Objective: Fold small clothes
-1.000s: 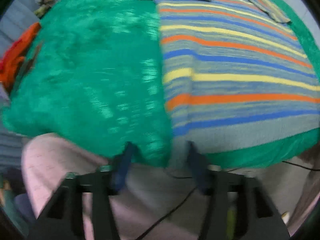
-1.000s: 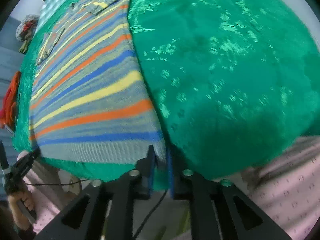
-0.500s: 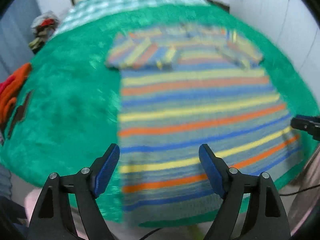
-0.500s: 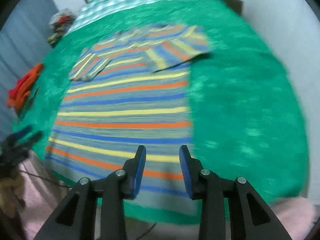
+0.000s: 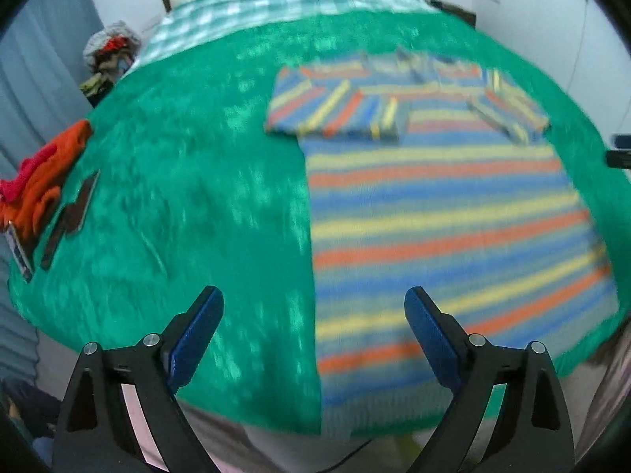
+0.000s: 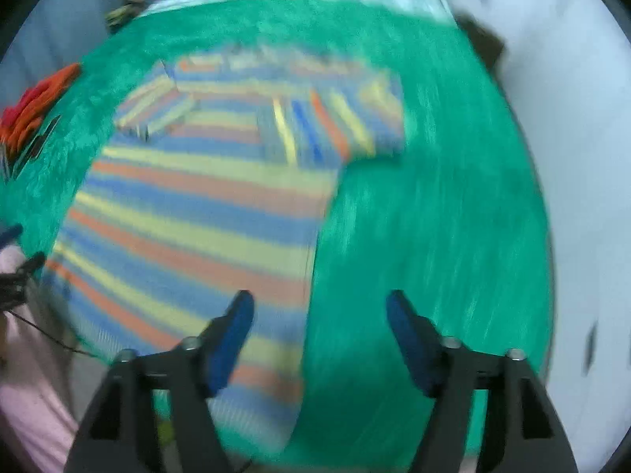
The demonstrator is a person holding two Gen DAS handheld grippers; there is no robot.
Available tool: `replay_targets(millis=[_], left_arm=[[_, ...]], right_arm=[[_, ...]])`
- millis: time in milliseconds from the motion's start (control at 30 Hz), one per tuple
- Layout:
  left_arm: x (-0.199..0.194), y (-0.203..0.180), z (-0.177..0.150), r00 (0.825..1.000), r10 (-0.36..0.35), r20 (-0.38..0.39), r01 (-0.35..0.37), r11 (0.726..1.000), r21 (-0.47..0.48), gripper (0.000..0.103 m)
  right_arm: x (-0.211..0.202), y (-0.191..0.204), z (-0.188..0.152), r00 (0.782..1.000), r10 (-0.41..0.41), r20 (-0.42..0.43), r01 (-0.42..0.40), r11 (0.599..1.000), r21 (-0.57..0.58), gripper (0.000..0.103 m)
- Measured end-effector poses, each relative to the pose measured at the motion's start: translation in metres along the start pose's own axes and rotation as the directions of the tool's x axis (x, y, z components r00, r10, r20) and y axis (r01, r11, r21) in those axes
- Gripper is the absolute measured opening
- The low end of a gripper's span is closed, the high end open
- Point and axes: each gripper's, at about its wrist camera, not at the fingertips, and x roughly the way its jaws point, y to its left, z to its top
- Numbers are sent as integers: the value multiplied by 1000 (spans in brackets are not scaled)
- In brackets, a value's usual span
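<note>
A striped shirt (image 5: 441, 213) in blue, yellow, orange and grey lies flat on a green blanket (image 5: 189, 181), both sleeves folded in over its chest. My left gripper (image 5: 313, 307) is open and empty, raised above the shirt's lower left hem. My right gripper (image 6: 319, 311) is open and empty above the shirt (image 6: 205, 205) at its lower right edge. The right wrist view is blurred. The other gripper's tip (image 5: 619, 153) shows at the left view's right edge.
An orange and red garment (image 5: 43, 177) and a dark flat object (image 5: 75, 213) lie at the blanket's left edge. A checked sheet (image 5: 284, 0) covers the far end of the bed. A clothes heap (image 5: 112, 47) sits far left. A white wall (image 6: 572, 157) runs along the right.
Both grippers let go of the shirt's bottom hem, opened wide and lifted back from the near edge. The shirt now lies flat and whole in view.
</note>
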Motion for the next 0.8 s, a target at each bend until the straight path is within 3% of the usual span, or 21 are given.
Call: replay_targets(millis=[133,200,300,333,367,400,500,600,700,800], left_arm=[[-3,-11,13,1000,-3,23,3,1000,-12,94],[3,-21,11,1000,12,10,-13,1000,7,94],[5,-22,-3,999,11,-50,-10,1000,20,94],[5,-19,-5,998,10,-61,-9,1000,20,94],[3,-14,-6,998,12,-67,-10,1000,20,94],[1,-8,-6,998,17,-67,-15,1000,21,94],[-11,9,4,999,34,-32,-33,999,14,94],[-15,13,28,1000,12,15,-12,1000,1,94],[-1,1,57,999,0,47,-1,1000,10,94],[22,-19,85,998,22,62,-24,999,35,94]], right_arm=[[54,37,89,995,104,-10,-104,977,-186,71],[87,57,109,993,117,-26,-120,965,-232,71],[142,61,120,997,66,-27,-71,963,-260,67],[153,53,120,996,76,-49,-86,968,-234,43],[158,42,121,993,104,-63,-114,973,-198,5],[157,29,124,991,121,-54,-128,980,-154,4],[122,-54,124,988,130,83,-136,988,70,3],[89,-168,105,986,35,164,-91,933,348,3],[90,-256,79,989,-107,102,39,853,521,3],[111,-293,50,992,-129,-6,108,804,584,3]])
